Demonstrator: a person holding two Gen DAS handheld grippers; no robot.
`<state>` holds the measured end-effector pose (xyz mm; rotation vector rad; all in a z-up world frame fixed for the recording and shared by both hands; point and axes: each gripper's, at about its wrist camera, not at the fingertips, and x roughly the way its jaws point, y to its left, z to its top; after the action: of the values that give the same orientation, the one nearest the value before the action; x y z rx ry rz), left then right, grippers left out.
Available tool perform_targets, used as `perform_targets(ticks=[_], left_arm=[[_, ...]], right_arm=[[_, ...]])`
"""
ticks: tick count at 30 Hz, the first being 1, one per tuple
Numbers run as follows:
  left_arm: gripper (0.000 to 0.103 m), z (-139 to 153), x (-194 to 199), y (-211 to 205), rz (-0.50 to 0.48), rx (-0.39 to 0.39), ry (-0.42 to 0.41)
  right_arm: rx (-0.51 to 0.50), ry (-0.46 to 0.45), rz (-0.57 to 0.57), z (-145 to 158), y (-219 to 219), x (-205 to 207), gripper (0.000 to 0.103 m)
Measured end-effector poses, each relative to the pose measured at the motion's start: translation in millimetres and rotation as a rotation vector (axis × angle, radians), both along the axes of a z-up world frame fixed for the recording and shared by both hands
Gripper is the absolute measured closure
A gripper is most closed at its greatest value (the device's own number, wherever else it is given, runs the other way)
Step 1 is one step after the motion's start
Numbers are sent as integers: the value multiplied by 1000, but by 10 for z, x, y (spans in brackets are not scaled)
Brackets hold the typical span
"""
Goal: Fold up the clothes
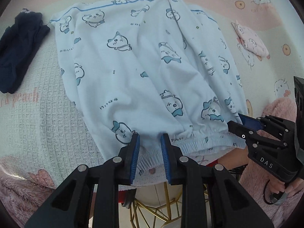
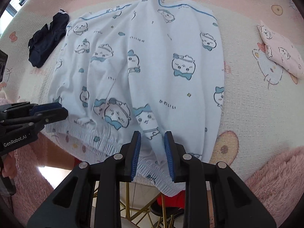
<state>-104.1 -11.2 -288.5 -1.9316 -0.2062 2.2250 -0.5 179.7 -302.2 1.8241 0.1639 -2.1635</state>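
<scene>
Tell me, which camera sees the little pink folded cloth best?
The right wrist view: the pink folded cloth appears larger there, with its printed animals clear. The left wrist view shows it smaller and closer to the picture's edge.

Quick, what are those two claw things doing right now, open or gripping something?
Left gripper: open, its fingers either side of the pyjama shorts' waistband.
Right gripper: open, likewise at the waistband, gripping nothing.
</scene>
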Motion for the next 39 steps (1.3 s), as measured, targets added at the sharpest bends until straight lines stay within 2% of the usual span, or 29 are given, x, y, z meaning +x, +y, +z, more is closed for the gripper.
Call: perform_targets(ticks=[5, 7, 11, 15, 17, 20, 24, 27, 31, 36, 38, 39], left_arm=[[77, -61, 43, -76, -3, -79, -62], [77, -23, 90, -114, -11, -119, -59], [77, 100, 144, -184, 18, -72, -33], [77, 289, -86, -17, -39, -17, 21], [77, 383, -270, 80, -62, 6, 61], [77, 463, -675, 176, -76, 16, 118], [76, 467, -1284, 256, -71, 19, 180], [76, 413, -1573, 313, -53, 35, 202], [77, 341, -1958, 388, -29, 58, 230], [76, 243, -2429, 485, 0, 83, 264], [76, 103, -2485, 553, 3, 52, 253], [77, 77, -2478, 526, 3, 63, 245]], right_arm=[[76, -32, 59, -143, -78, 96, 76], [60, -46, 31, -116, -6, 80, 76], [-77, -32, -67, 62, 310, 59, 76], [-197, 19, -192, 418, 637, -270, 76], [-217, 66, -234, 625, 712, -544, 72], [-171, 107, -278, 736, 863, -1032, 72], [-116, 99, -305, 480, 986, -1659, 72], [-106, 63, -331, 195, 1032, -2005, 72], [-128, -10, -368, -133, 1024, -2261, 72], [-120, 37, -339, -192, 855, -2405, 72], [-136, 35, -334, -243, 796, -2532, 71], [-140, 40, -321, -265, 756, -2582, 69]])
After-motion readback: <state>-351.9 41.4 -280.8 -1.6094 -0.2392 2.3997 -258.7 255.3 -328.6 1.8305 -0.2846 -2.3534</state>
